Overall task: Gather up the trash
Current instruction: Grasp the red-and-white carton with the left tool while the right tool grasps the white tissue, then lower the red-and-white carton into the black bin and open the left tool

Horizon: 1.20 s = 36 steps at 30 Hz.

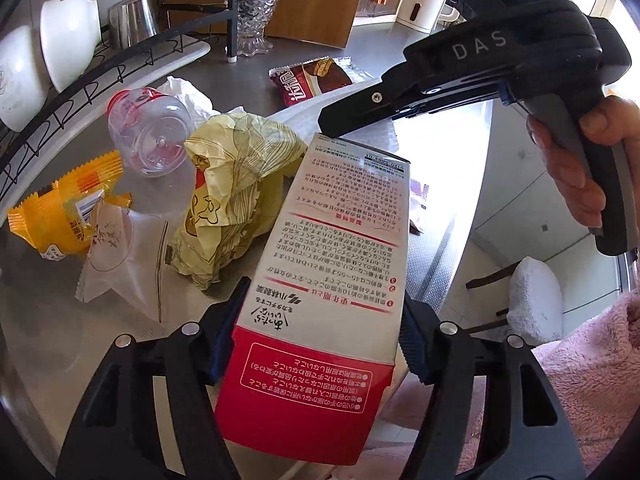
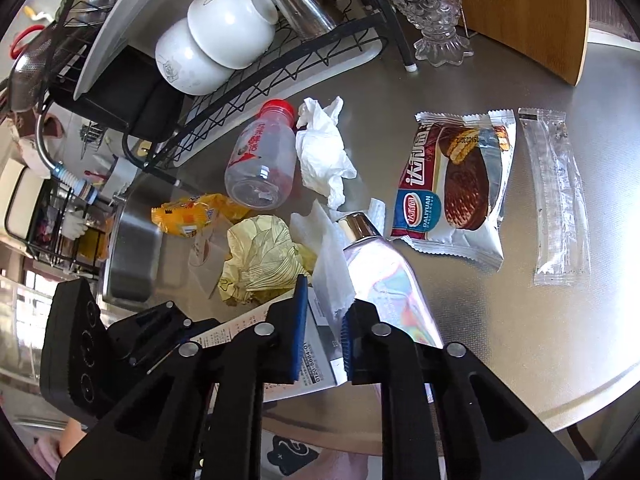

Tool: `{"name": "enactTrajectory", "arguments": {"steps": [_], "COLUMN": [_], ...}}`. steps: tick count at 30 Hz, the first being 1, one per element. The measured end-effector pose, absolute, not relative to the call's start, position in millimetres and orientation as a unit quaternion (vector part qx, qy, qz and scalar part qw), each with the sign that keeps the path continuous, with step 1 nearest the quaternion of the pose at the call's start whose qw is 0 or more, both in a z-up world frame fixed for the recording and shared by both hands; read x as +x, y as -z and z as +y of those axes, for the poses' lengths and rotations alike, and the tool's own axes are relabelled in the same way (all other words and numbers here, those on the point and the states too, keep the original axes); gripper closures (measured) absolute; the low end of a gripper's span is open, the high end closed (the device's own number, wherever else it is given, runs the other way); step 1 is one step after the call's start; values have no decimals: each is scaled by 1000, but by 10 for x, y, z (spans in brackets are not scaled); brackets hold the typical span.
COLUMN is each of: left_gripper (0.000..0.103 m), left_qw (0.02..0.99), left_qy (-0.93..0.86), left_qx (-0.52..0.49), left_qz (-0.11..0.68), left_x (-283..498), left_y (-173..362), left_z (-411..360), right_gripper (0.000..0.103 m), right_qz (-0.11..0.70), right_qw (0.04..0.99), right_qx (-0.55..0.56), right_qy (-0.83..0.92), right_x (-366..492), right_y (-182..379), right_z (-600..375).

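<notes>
My left gripper (image 1: 324, 320) is shut on a red and white carton (image 1: 336, 248) printed with Japanese text, its pads pressing both long sides. The carton's end shows under the right gripper's fingers (image 2: 316, 360). My right gripper (image 2: 326, 312) is shut on a thin white paper sheet (image 2: 328, 264) that runs down between its blue pads; in the left wrist view the right gripper (image 1: 332, 120) reaches in from the upper right, held by a hand. Loose trash lies on the metal counter: a clear bottle (image 2: 260, 160) with a red cap, a crumpled yellow wrapper (image 2: 264, 260), an orange wrapper (image 2: 188, 216), a white tissue (image 2: 324, 152), a chocolate pie wrapper (image 2: 452, 184).
An iridescent bottle (image 2: 384, 272) with a silver cap lies against the right finger. A clear sachet (image 2: 560, 196) sits far right, a clear zip bag (image 1: 124, 256) at the left. A dish rack (image 2: 320, 64) with bowls, a glass vase (image 2: 432, 8) and a sink (image 2: 132, 256) border the counter.
</notes>
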State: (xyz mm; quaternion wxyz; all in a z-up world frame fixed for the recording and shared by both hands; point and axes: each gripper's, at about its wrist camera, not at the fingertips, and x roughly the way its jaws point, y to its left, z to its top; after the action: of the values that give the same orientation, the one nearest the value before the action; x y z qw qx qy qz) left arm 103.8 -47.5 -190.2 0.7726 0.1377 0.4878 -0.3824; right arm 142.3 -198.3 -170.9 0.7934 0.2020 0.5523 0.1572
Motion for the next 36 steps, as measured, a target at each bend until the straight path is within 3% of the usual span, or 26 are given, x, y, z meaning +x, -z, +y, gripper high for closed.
{"name": "enactTrajectory", "arguments": {"steps": [11, 28, 36], "left_gripper": [45, 45, 44], "left_qw": [802, 874, 912], "left_qy": [367, 261, 181], "left_qx": [121, 146, 88], "left_qz": [456, 382, 359], "left_x": [955, 623, 240], "left_y": [1634, 666, 211], "left_z": [-343, 67, 402], "right_gripper": [100, 100, 100], "right_qz": [505, 415, 391], "right_qw": [824, 871, 883], "right_qx": [191, 158, 125], "right_qy": [-175, -208, -227], "right_x": [1344, 1015, 539], "right_y": [1350, 323, -48], "right_z": [-1988, -1997, -2036]}}
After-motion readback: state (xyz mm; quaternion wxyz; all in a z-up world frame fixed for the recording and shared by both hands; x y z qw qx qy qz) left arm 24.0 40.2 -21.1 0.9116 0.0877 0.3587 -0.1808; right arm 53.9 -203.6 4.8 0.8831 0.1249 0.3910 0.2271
